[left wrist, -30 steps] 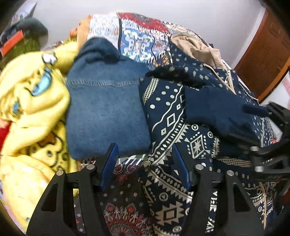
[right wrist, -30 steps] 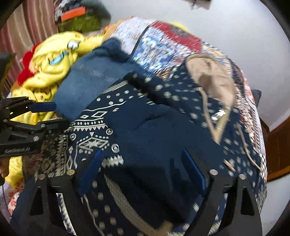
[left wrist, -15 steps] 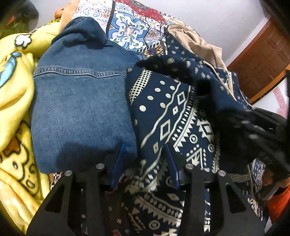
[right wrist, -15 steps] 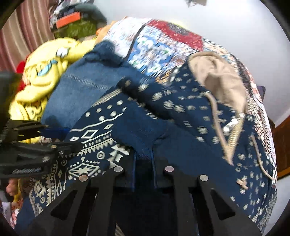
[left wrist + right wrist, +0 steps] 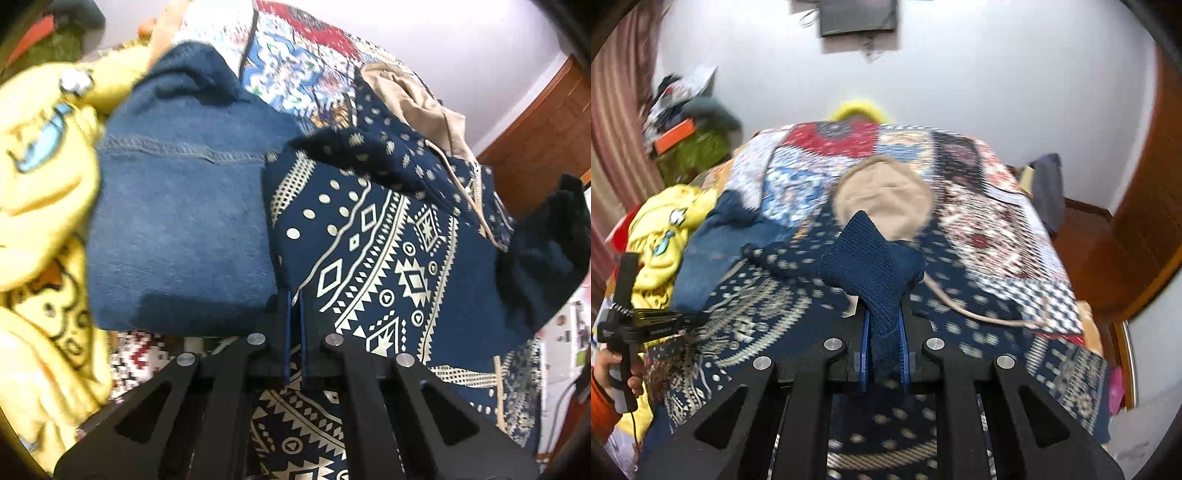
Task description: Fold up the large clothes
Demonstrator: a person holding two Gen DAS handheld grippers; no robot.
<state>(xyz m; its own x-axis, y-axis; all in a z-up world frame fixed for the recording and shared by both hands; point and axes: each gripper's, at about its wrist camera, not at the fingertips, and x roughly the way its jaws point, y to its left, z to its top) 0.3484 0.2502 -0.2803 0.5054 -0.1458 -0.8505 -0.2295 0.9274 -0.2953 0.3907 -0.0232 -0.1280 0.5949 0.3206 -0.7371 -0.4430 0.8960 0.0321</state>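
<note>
A navy hoodie with cream geometric patterns (image 5: 373,254) and a tan-lined hood (image 5: 882,195) lies on a patchwork bedspread. My left gripper (image 5: 293,306) is shut on the hoodie's left bottom edge, beside a folded denim garment (image 5: 177,229). My right gripper (image 5: 884,332) is shut on the hoodie's plain navy ribbed cuff (image 5: 875,262) and holds it lifted above the hoodie's body. The left gripper also shows in the right wrist view (image 5: 690,317) at the hoodie's left edge. The lifted dark sleeve shows at the right in the left wrist view (image 5: 546,251).
A yellow cartoon blanket (image 5: 40,177) is heaped at the left. The patchwork bedspread (image 5: 990,206) covers the bed. A wooden door (image 5: 1145,206) stands at the right, a white wall behind. Clutter and an orange box (image 5: 674,134) sit at the far left.
Both grippers have closed: the left on the hoodie's edge, the right on the cuff. The right gripper has lifted the sleeve up and toward the hood.
</note>
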